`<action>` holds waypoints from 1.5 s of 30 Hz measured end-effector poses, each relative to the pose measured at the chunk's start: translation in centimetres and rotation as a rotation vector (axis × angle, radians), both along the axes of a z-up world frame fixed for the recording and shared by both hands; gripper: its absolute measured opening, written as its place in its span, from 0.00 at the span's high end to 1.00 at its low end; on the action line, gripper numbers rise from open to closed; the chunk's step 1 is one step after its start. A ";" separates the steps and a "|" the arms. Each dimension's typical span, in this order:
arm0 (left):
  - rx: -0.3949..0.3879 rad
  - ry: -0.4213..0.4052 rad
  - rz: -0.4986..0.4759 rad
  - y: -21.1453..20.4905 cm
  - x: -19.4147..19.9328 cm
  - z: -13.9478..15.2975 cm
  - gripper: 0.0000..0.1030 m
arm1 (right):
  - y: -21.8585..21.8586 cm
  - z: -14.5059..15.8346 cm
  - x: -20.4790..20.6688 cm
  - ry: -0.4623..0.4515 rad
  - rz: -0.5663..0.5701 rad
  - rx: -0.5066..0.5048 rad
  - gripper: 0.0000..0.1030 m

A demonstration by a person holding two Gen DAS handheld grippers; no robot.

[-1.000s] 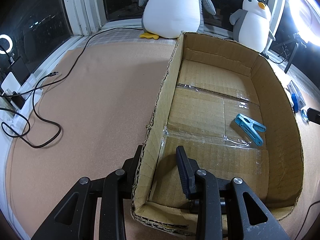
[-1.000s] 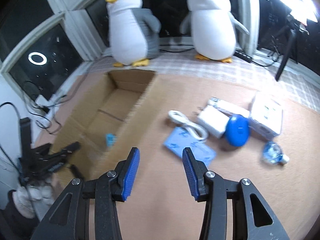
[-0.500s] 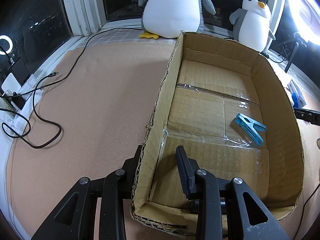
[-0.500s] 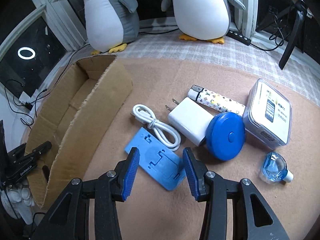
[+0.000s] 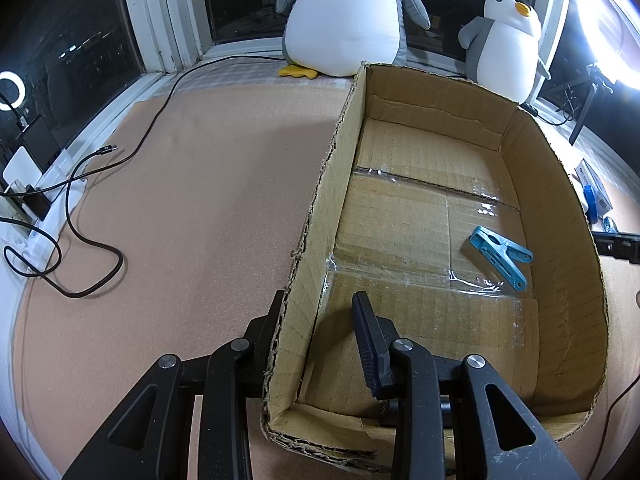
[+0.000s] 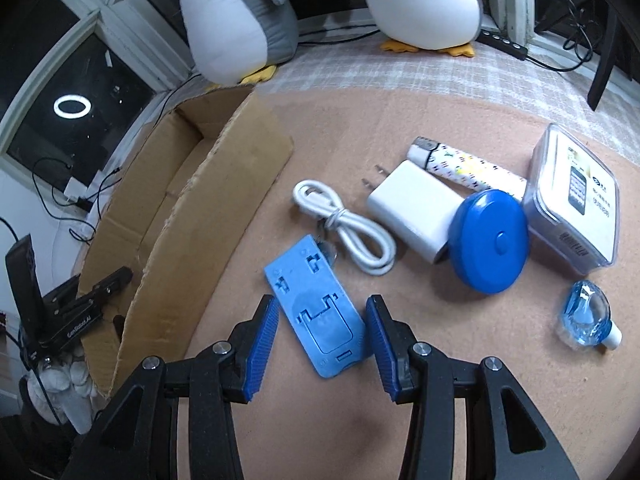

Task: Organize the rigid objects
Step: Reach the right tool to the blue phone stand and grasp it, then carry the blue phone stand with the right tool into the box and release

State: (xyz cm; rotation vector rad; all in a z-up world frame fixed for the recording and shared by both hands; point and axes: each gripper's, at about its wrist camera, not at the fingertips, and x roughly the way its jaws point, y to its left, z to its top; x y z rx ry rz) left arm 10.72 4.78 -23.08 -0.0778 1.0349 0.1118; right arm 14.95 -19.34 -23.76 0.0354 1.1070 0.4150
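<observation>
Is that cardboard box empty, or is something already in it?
Not empty: one blue clothespin lies on the cardboard box floor; nothing else shows inside.

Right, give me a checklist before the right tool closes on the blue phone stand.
1. Right tool open: ok.
2. Blue phone stand between its fingers: ok.
3. Stand lies flat on the mat, a thin edge to grip: cannot tell if the pads will catch.
4. White cable apart from the stand's far end: not ok, it touches or overlaps.
5. Left tool straddles the cardboard box wall: ok.
6. Box has room; only a blue clothespin inside: ok.
</observation>
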 end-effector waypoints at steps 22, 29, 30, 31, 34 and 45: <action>-0.002 -0.001 0.001 0.0 0.0 0.0 0.67 | 5.3 -0.3 -0.2 -0.076 0.108 -0.353 0.60; -0.003 -0.001 0.000 0.0 0.0 0.0 0.67 | 5.0 -0.2 -0.5 -0.067 0.093 -0.333 0.67; -0.004 -0.002 0.000 0.0 0.0 0.0 0.67 | 4.8 -0.2 -0.6 -0.065 0.083 -0.321 0.67; -0.004 -0.002 0.000 0.0 0.0 0.0 0.67 | 4.5 -0.1 -0.8 -0.064 0.075 -0.310 0.67; -0.006 -0.002 0.001 -0.1 0.0 0.0 0.67 | 3.4 0.2 -1.2 -0.055 0.038 -0.259 0.68; -0.008 -0.003 0.001 0.0 0.0 0.0 0.67 | 1.3 3.5 -3.9 -0.108 -0.061 -0.114 0.68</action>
